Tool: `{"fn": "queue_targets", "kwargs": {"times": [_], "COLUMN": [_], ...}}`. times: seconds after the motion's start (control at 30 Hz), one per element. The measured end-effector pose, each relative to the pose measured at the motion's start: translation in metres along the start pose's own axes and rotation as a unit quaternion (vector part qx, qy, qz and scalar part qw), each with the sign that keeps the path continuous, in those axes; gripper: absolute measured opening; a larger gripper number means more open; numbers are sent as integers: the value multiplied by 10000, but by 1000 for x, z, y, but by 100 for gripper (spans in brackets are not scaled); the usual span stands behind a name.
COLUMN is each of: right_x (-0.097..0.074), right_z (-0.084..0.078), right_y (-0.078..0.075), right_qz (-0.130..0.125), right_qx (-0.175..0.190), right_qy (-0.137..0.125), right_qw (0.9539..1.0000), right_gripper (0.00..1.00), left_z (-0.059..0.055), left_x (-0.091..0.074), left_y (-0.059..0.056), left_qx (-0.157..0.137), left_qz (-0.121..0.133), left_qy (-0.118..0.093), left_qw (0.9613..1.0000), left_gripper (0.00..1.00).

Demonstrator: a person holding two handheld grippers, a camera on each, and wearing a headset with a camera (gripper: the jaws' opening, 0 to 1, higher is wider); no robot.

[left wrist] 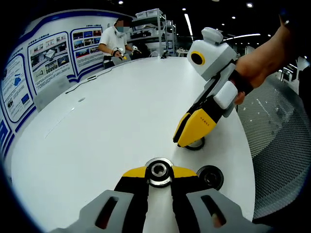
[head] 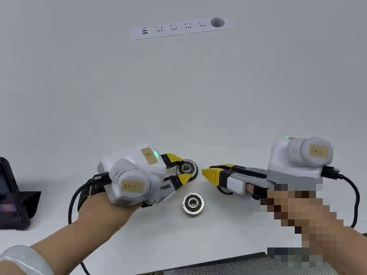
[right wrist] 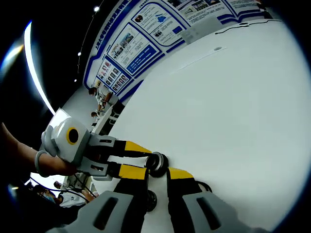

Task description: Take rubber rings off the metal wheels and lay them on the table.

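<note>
Your left gripper (head: 179, 168) is clamped on the wheel (head: 186, 168); right gripper (head: 213, 175), can't tell. Its rubber ring (head: 194, 170) looks soft and stretchy, so pinch the outer edge.

The head view looks forward and down onto the table (head: 172, 86) from close range, while both gripper views face each other low over it, sharing the metal wheel (left wrist: 159, 172).

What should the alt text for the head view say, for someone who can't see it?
The left gripper clamps a small metal wheel over a white table, and the right gripper points at it from close by. A second wheel lies flat on the table between them, nearer the camera, and a black ring shows under the right gripper's tips.
</note>
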State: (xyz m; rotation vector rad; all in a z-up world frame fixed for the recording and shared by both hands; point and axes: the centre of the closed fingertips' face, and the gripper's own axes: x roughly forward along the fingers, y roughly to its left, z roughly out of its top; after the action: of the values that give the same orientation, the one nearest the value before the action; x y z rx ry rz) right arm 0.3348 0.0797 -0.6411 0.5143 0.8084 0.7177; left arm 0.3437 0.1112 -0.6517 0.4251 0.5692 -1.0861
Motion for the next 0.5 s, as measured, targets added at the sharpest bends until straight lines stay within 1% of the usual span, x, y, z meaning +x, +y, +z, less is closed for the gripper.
{"fn": "queue_targets", "kwargs": {"times": [0.27,0.5], "right_x": [3,7], "right_z": [-1,-1], "right_y": [-1,-1], "right_qz": [37,54], "right_qx": [121,164], "right_qy": [-20,-19], "right_qw": [9999,9998], "right_gripper": [17,17], "left_z": [1,-1], "left_x": [2,1], "left_y": [1,1], "left_qx": [-2,-36], "left_qz": [-33,-70], "left_qy": [1,0], "left_qw": [10000,10000], "left_gripper": [14,14]}}
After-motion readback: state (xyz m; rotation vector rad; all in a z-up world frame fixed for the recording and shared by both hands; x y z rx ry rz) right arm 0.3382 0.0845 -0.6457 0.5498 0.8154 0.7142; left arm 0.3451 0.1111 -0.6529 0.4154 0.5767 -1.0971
